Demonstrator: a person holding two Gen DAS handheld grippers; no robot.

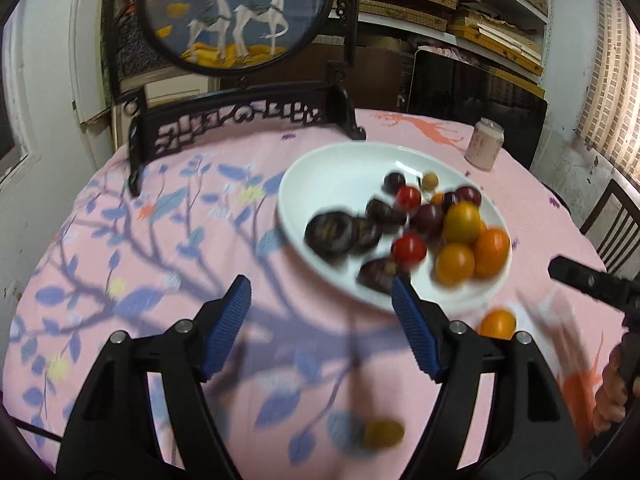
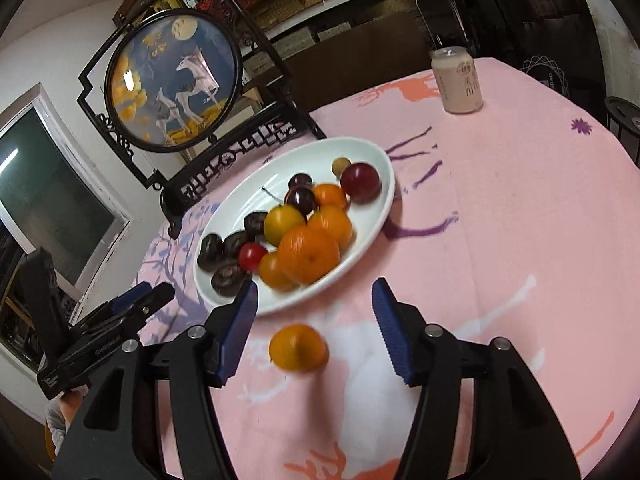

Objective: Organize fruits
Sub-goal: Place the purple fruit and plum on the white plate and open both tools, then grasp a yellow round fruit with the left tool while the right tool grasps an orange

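Note:
A white oval plate (image 1: 320, 168) (image 2: 372, 156) on the pink tablecloth holds oranges (image 2: 308, 254), red tomatoes (image 1: 408, 248), dark plums and dark brown fruits (image 1: 330, 234). A loose orange (image 2: 298, 347) (image 1: 497, 323) lies on the cloth in front of the plate, between the open fingers of my right gripper (image 2: 314, 312). A small yellow-green fruit (image 1: 383, 434) lies on the cloth low between the arms of my left gripper (image 1: 320, 300), which is open and empty near the plate's near rim. The left gripper also shows in the right wrist view (image 2: 136, 300).
A black carved stand with a round deer picture (image 1: 236, 12) (image 2: 172, 80) stands behind the plate. A pale drink can (image 1: 484, 144) (image 2: 458, 80) stands at the far right. Chairs (image 1: 612, 220) and shelves surround the table.

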